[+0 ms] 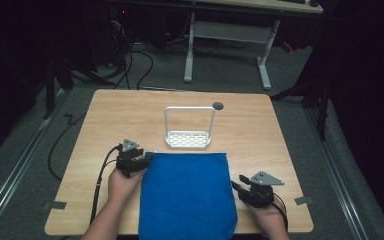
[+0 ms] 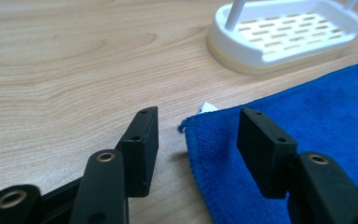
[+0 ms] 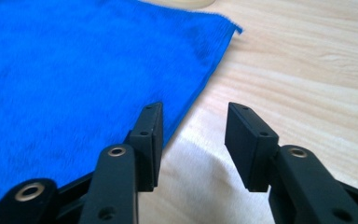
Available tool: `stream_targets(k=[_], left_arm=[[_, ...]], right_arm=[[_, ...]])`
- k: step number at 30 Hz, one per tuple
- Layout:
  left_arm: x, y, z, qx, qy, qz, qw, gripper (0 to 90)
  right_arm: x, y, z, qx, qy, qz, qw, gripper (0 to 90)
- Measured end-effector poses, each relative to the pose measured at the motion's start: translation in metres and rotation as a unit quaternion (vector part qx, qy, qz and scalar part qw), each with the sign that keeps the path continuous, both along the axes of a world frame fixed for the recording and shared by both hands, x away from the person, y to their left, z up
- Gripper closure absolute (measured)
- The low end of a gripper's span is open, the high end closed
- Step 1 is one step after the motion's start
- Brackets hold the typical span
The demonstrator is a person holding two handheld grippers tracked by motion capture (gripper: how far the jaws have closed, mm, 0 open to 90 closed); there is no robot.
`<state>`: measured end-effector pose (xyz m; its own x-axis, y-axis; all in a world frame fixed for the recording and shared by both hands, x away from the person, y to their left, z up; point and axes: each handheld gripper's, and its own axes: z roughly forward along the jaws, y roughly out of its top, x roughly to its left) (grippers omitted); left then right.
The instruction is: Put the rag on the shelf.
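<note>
A blue towel (image 1: 186,192) lies flat on the near half of the wooden worktop (image 1: 260,130), its near edge hanging just over the near rim. A person's left claw (image 1: 147,159) rests at the towel's far-left corner, spread, one jaw over the cloth and one over bare wood, the pads pinching nothing. The right claw (image 1: 236,183) sits just beside the towel's right edge, also spread and empty, the cloth's border lying at its left jaw. By the look of it, both hands are placed at opposite sides so the cloth can be taken by its edges. A white slotted rack (image 1: 188,136) with a tall wire handle stands just beyond the towel's far edge. A small white tag (image 2: 206,108) peeks from the far-left corner; no writing can be read on it.
</note>
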<state>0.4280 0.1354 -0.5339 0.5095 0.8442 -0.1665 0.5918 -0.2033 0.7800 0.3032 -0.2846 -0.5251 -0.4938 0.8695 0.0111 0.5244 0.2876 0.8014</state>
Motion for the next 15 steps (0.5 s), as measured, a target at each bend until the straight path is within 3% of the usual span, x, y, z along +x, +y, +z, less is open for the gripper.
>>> stream_targets(k=[3, 7, 8, 9, 10, 13, 15], left_arm=[[0.002, -0.002, -0.001, 0.007, 0.009, -0.004, 0.9999, 51.5], [0.003, -0.002, -0.001, 0.003, 0.016, -0.009, 0.9998, 54.2], [0.002, -0.002, -0.001, 0.003, 0.015, -0.011, 0.9998, 55.5], [0.002, -0.002, -0.001, 0.003, 0.015, -0.011, 0.9998, 56.7], [0.001, -0.003, -0.001, 0.005, 0.015, -0.015, 0.9998, 57.9], [0.001, -0.002, -0.002, 0.003, 0.015, -0.018, 0.9997, 61.3], [0.002, -0.001, -0.002, -0.002, 0.019, -0.018, 0.9997, 62.2]], right_arm=[[0.005, 0.002, 0.004, 0.017, 0.006, -0.006, 0.9998, 52.7], [0.014, 0.006, 0.007, 0.003, -0.004, -0.005, 1.0000, 52.7], [0.024, 0.009, 0.010, 0.000, -0.005, -0.012, 0.9999, 53.1], [0.024, 0.009, 0.010, 0.000, -0.005, -0.012, 0.9999, 53.1], [0.037, 0.014, 0.011, -0.004, -0.004, -0.022, 0.9997, 52.9], [0.048, 0.017, 0.010, -0.010, -0.004, -0.028, 0.9995, 52.8], [0.063, 0.022, 0.010, -0.005, 0.010, -0.032, 0.9994, 51.7]])
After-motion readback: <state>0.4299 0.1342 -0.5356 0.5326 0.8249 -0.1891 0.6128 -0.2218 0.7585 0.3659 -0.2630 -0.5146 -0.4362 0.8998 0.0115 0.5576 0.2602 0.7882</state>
